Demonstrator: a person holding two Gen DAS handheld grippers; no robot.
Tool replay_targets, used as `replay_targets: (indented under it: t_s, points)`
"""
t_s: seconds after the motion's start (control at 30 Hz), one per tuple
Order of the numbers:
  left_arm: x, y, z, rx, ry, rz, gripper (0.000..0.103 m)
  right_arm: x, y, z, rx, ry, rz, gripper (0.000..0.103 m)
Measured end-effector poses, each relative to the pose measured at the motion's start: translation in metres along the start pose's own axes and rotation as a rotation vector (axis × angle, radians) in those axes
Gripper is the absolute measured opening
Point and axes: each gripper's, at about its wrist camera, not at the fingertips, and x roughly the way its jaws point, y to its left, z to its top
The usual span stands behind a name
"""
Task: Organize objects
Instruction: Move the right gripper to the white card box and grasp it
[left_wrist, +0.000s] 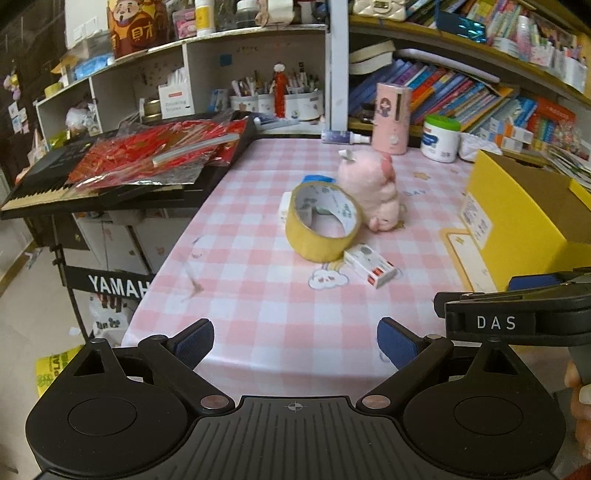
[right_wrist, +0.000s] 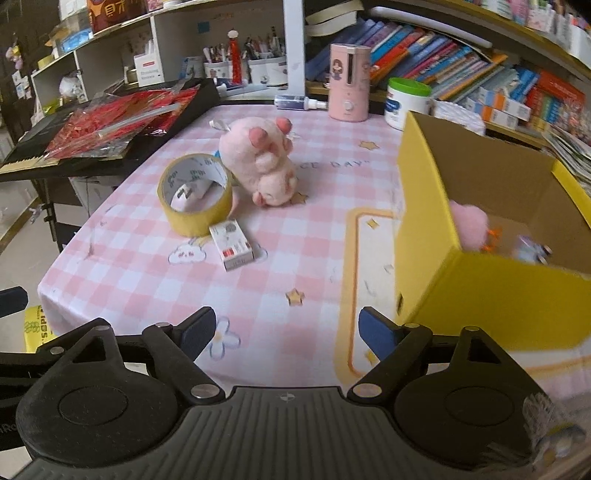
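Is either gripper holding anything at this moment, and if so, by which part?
Nothing is held. The left gripper and the right gripper both stand open over the checked tablecloth, with no object between their pads.

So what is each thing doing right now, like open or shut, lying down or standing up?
Left gripper: open, holding nothing.
Right gripper: open, holding nothing.
Yellow box: open on top, with a pink fluffy thing inside.
Tape roll: tilted, propped against the plush.
Pink plush toy: tipped over, head down.
Small white box: lying flat, closed.
White jar: upright, green lid on.
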Motion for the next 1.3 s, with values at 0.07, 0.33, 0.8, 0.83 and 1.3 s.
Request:
replay_targets:
  t_s: [0.07, 0.33, 0.8, 0.83, 1.3]
  points:
    - [0.009, -0.001, 0.006, -0.007, 0.008, 0.014, 0.097, 0.010, -0.001, 0.010, -0.011, 0.003, 0.017, 0.081]
    - [0.035, -0.008, 0.021, 0.014, 0.058, 0.051, 0.097, 0.046, 0.007, 0.041, -0.098, 0.030, 0.129, 0.062]
    - [0.068, -0.007, 0.031, 0.025, 0.151, 0.067, 0.097, 0.116, 0.042, 0.070, -0.305, 0.170, 0.218, 0.057]
    - [0.070, -0.007, 0.031, 0.027, 0.160, 0.064, 0.097, 0.118, 0.043, 0.070, -0.312, 0.179, 0.222, 0.056]
    - [0.091, -0.014, 0.045, 0.035, 0.163, 0.009, 0.097, 0.108, 0.019, 0.085, -0.257, 0.127, 0.189, 0.028]
